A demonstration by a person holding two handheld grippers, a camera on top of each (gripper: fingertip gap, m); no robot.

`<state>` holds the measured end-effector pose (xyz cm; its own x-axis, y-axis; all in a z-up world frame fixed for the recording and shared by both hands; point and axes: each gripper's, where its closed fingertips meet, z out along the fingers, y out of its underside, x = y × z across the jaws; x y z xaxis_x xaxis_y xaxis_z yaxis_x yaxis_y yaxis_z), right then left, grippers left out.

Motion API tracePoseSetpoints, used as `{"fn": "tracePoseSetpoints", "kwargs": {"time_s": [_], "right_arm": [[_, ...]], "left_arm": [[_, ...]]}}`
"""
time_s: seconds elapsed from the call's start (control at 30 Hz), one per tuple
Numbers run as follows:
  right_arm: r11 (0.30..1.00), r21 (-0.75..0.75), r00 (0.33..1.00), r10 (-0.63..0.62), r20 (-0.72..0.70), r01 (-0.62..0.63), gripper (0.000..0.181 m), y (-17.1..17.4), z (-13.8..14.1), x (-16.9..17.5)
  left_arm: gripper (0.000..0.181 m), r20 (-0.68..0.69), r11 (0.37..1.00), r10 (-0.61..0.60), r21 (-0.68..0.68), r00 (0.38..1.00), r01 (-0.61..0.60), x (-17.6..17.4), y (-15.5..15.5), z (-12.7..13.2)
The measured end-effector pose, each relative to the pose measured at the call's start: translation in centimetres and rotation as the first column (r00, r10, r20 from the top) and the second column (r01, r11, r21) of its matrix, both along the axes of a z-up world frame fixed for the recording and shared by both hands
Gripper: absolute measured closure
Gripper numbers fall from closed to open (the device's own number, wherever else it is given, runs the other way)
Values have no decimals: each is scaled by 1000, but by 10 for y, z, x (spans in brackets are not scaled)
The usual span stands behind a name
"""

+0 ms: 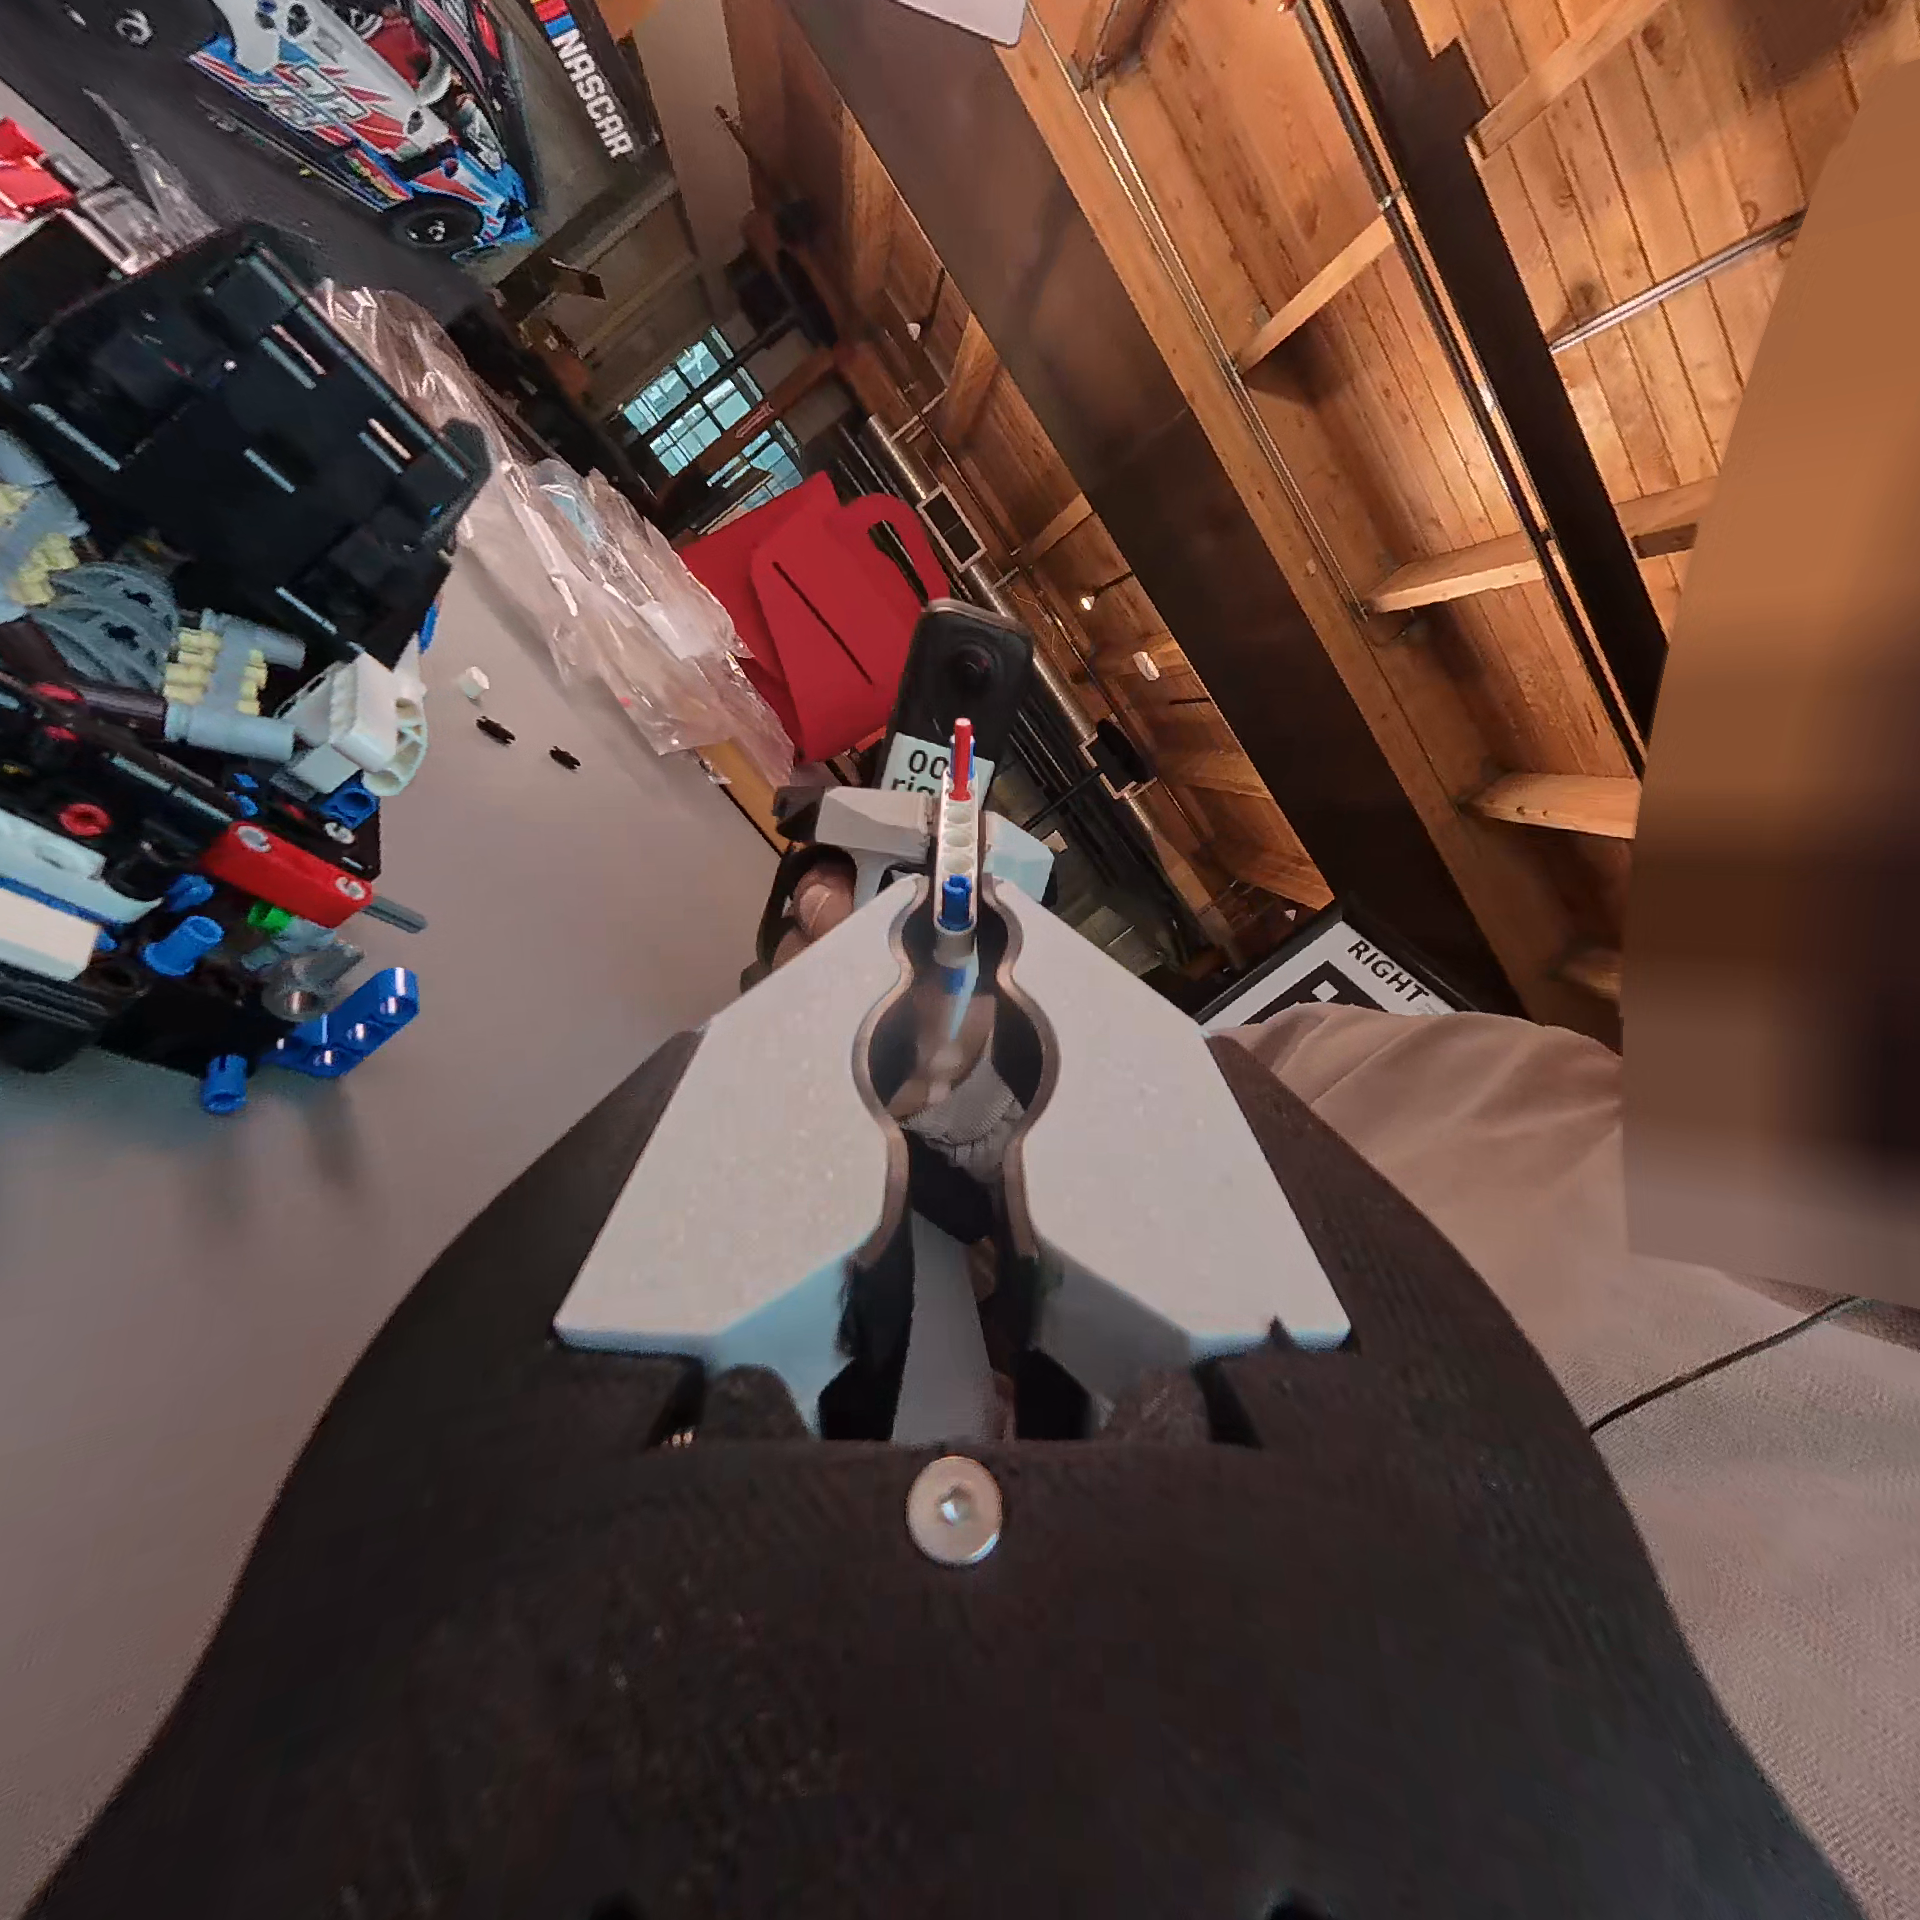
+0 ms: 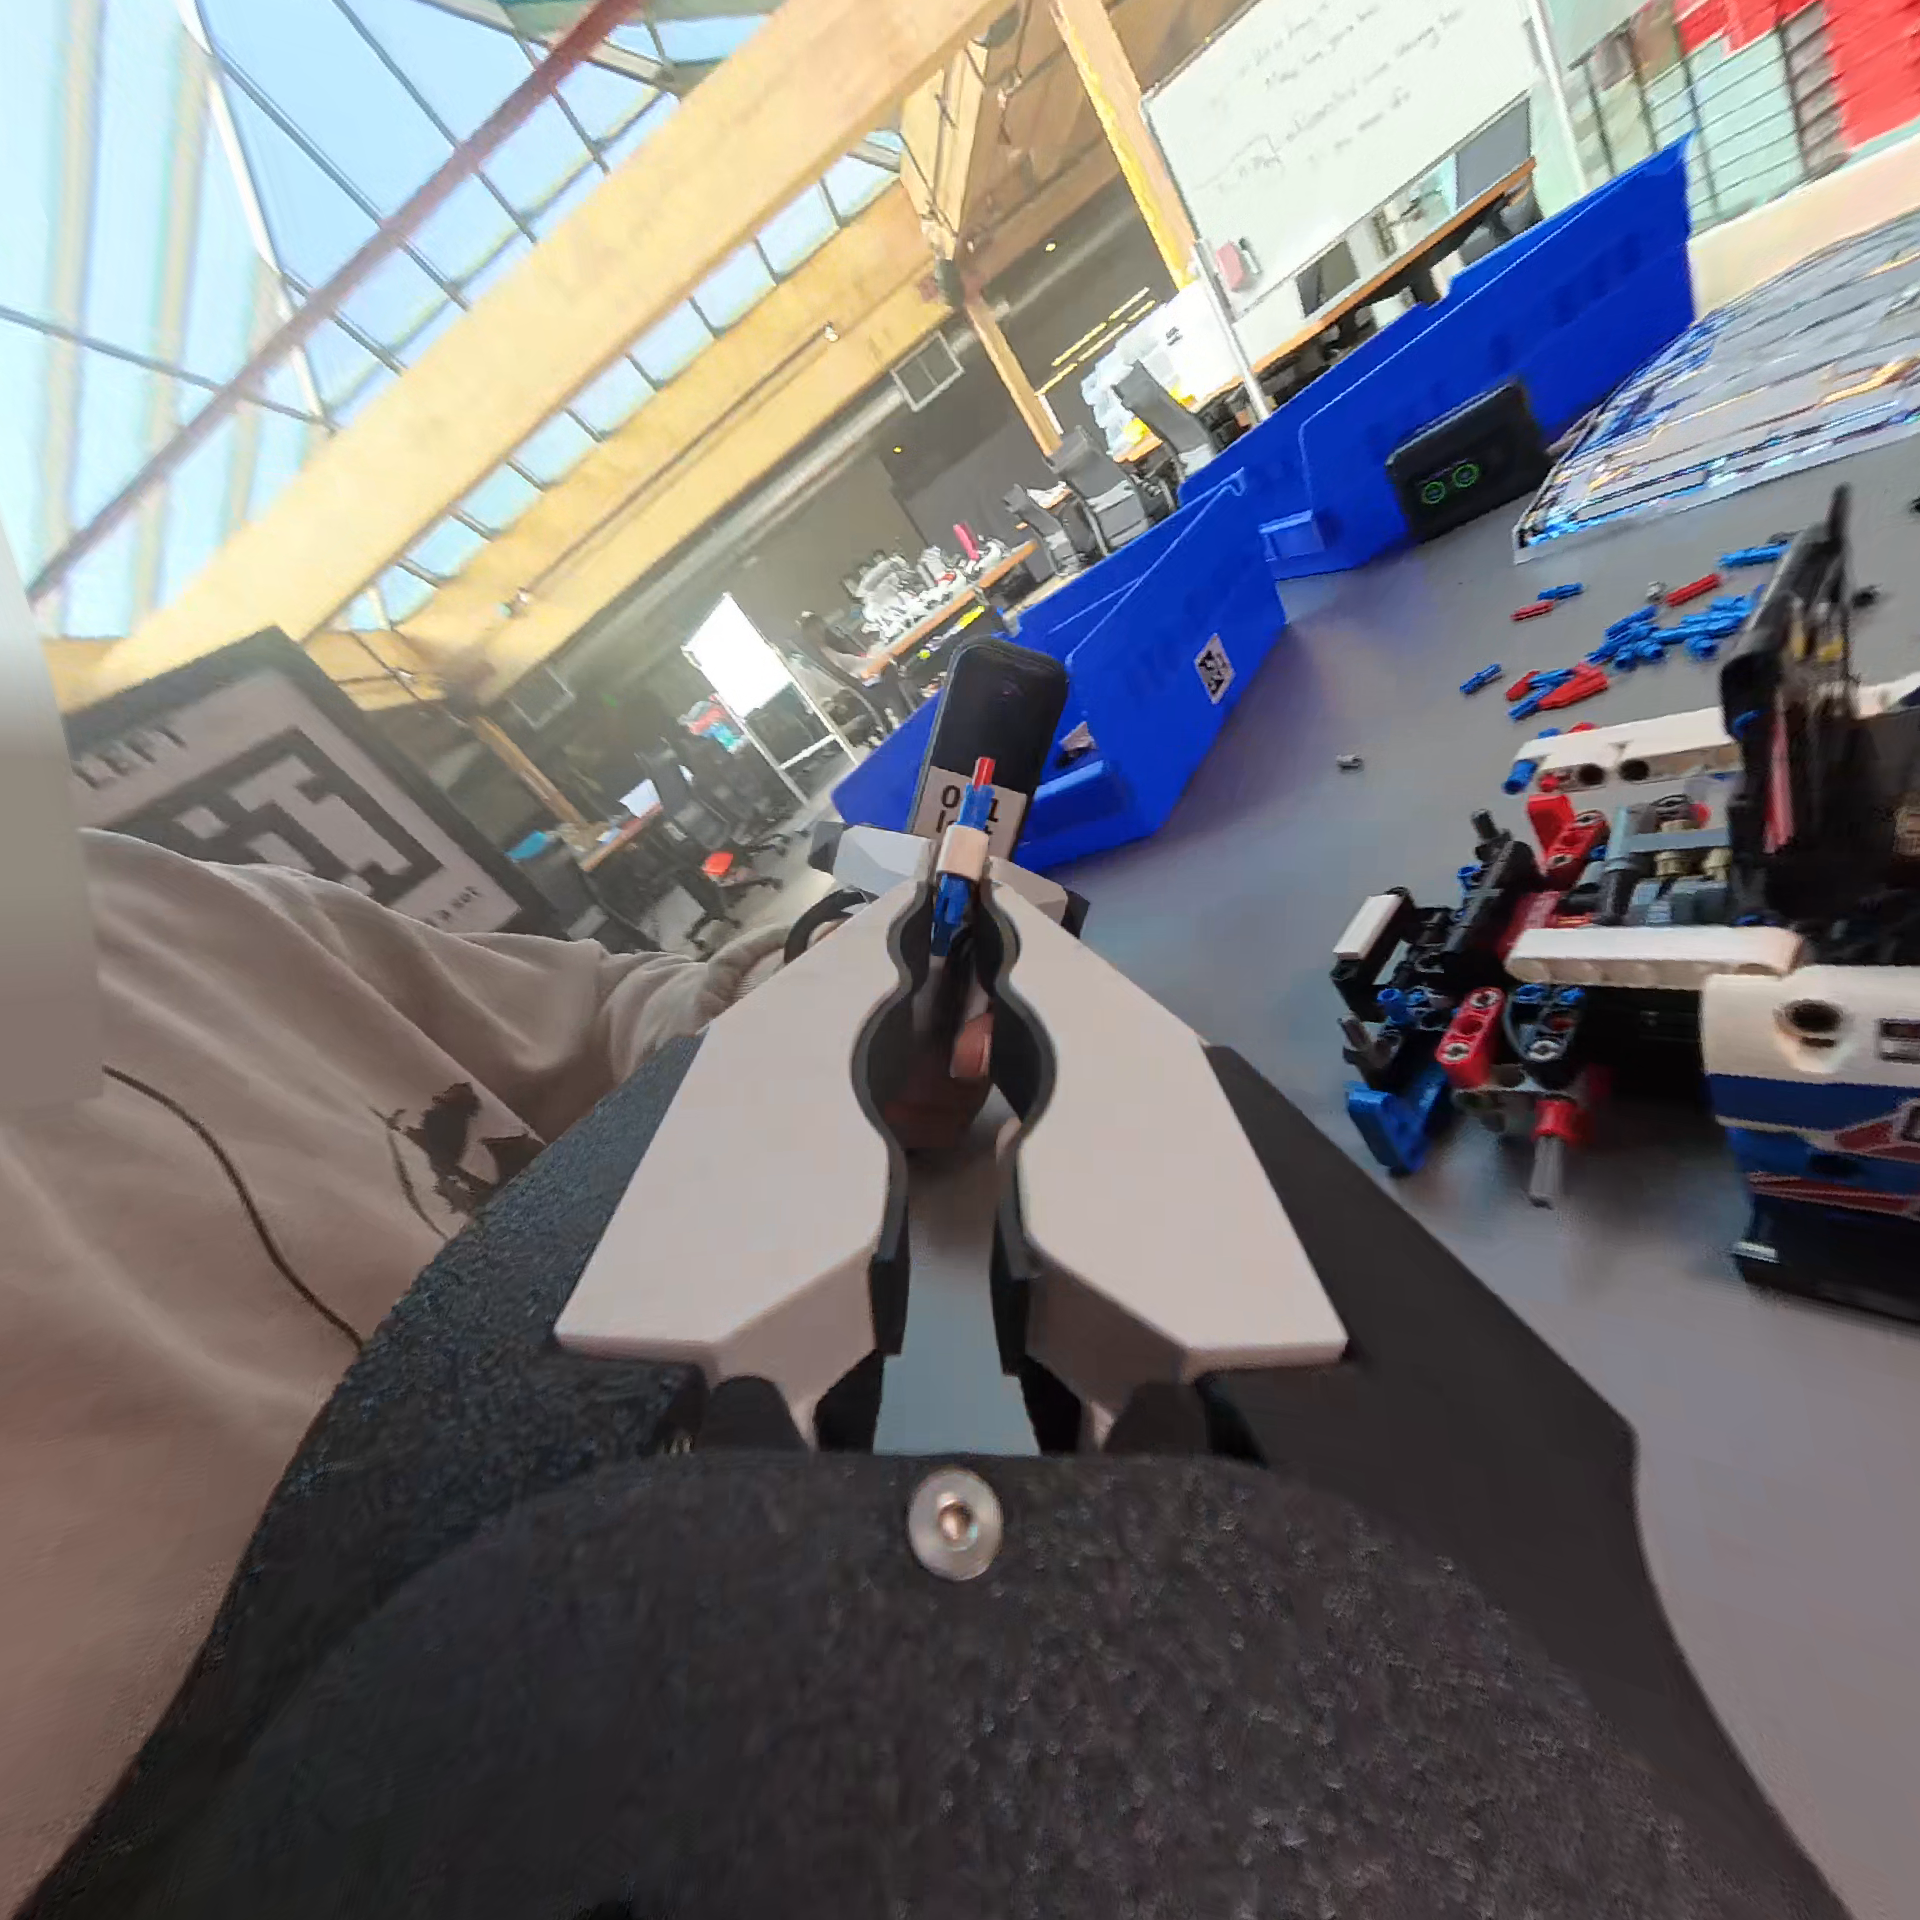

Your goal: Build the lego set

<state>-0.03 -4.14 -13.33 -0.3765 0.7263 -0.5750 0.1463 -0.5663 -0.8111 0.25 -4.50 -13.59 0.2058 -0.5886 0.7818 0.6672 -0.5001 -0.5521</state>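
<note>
Overhead, both grippers pinch one white beam (image 1: 958,831) clear of the table (image 1: 540,935).

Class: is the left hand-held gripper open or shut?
Shut: the left hand-held gripper pinches a white beam carrying blue and red pins, fingertips nearly together.

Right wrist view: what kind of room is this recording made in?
Most likely a shared office or workshop loft. Timber roof beams run under a glazed skylight, rows of desks with office chairs fill the background, and a whiteboard stands behind the grey work table.
</note>
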Motion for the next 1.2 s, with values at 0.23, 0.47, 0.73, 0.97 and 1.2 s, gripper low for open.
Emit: {"fn": "tracePoseSetpoints", "kwargs": {"time_s": [0.23, 0.47, 0.73, 0.97, 1.2], "right_arm": [[946, 197, 966, 246, 86, -258, 177, -12, 2, 17], [691, 365, 766, 449, 460, -624, 177, -18, -22, 48], [459, 288, 502, 459, 733, -840, 176, -36, -50, 46], [509, 395, 610, 374, 699, -765, 176, -25, -36, 25], [601, 754, 960, 89, 266, -265, 152, -10, 4, -13]], "left_arm": [[175, -282, 992, -76, 76, 956, 101, 26, -13, -9], [153, -444, 982, -117, 82, 888, 170, 32, -22, -19], [162, -590, 979, -143, 32, 795, 200, 46, -24, -43], [176, -528, 992, -59, 62, 848, 107, 27, -17, -28], [177, -139, 990, 138, 6, 981, -139, -30, 3, 2]]}}
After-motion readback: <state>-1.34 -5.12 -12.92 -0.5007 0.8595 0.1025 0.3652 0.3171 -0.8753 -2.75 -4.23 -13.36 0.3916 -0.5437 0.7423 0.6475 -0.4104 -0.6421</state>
